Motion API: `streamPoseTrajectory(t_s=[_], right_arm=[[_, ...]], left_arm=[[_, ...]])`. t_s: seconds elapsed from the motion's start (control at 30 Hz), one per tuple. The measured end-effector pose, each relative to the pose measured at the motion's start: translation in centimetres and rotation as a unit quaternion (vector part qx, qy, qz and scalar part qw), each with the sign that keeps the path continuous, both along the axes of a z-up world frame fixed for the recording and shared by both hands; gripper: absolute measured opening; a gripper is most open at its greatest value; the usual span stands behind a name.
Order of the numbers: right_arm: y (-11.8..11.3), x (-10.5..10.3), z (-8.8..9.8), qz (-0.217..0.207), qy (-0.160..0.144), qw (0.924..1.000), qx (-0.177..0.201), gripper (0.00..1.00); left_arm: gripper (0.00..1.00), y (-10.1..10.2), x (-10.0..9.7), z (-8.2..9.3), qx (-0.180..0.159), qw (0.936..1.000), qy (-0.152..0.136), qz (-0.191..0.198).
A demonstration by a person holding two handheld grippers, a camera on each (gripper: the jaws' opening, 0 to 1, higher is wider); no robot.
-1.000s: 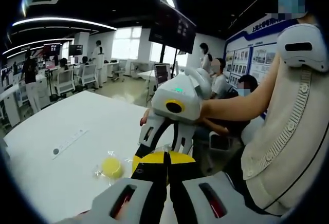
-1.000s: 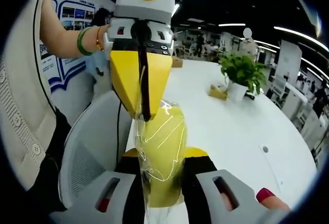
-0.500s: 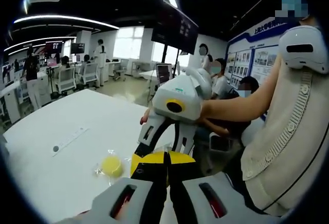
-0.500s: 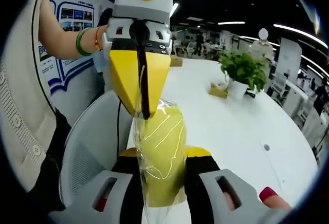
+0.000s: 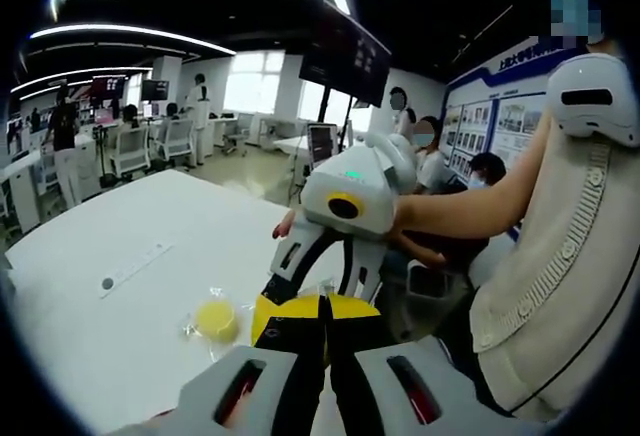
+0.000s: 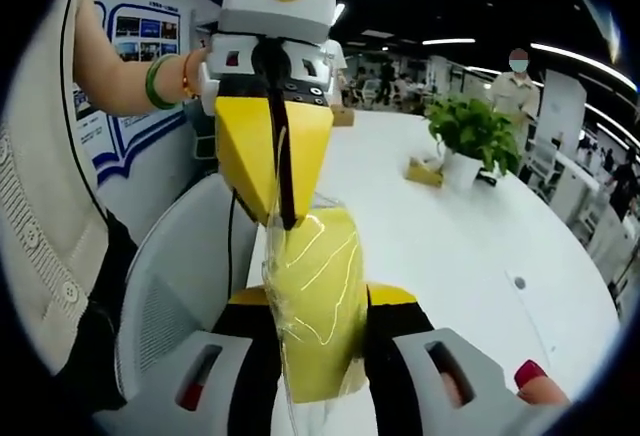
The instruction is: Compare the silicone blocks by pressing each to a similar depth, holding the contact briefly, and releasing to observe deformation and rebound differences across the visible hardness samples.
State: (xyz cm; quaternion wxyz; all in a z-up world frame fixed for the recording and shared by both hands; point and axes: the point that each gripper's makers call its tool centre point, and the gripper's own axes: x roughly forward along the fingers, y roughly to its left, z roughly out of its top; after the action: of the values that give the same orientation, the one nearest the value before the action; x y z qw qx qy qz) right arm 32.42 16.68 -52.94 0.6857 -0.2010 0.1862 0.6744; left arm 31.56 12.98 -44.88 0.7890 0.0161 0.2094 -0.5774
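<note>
Two grippers meet over the worktop's near edge: the right gripper [image 6: 318, 331] clenches a yellow silicone block in clear plastic wrap [image 6: 315, 316], while the left gripper [image 6: 277, 218], fingers pinched together, nips the wrap's top. A tug could tear the film or slip the block free, I'd judge. A second round yellow wrapped sample [image 5: 216, 320] lies on the white worktop [image 5: 120, 296]. Beyond, a potted green plant [image 6: 468, 141], then office desks and people.
</note>
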Motion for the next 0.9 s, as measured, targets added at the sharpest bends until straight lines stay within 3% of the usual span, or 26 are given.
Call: streamPoseTrajectory(t_s=[0.57, 0.9], right_arm=[[0.0, 0.1, 0.1, -0.031, -0.002, 0.9995, 0.012, 0.42], [-0.9, 0.6, 0.6, -0.094, 0.004, 0.9947, 0.041, 0.60]], left_arm=[[0.00, 1.1, 0.6, -1.2, -0.010, 0.9992, 0.025, 0.030], [0.00, 1.7, 0.9, -1.4, -0.032, 0.9974, 0.042, 0.049]])
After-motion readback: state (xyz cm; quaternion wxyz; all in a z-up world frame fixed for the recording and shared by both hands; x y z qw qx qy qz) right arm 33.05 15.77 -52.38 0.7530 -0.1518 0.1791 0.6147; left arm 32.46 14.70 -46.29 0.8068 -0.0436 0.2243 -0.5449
